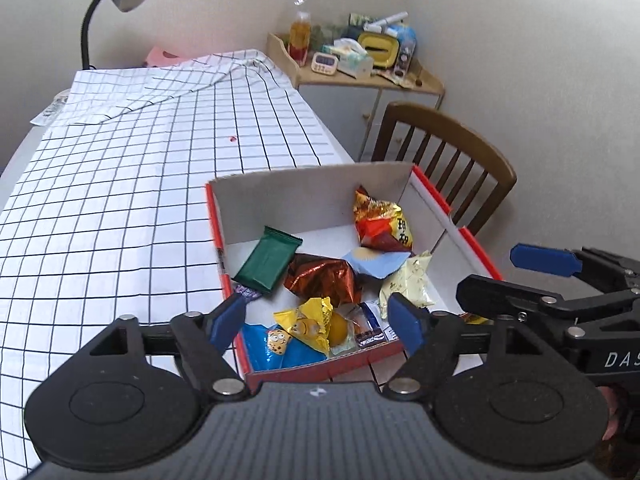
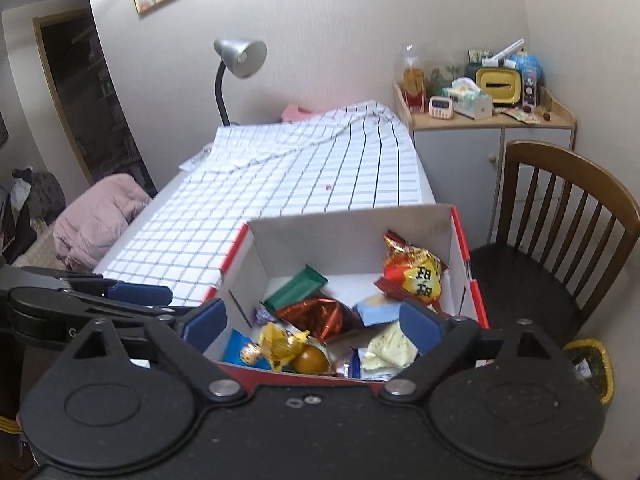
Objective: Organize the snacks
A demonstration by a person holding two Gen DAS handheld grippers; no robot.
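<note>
Snacks (image 1: pixel 320 280) all sit in the box (image 1: pixel 436 200); left gripper (image 1: pixel 318 320) and right gripper (image 2: pixel 316 320) hover empty, jaws apart; seemingly nothing left to gather.

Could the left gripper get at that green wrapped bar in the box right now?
Probably yes. The left gripper is open and empty above the open-topped box, and the green wrapped bar lies on top of the other snacks with nothing covering it.
</note>
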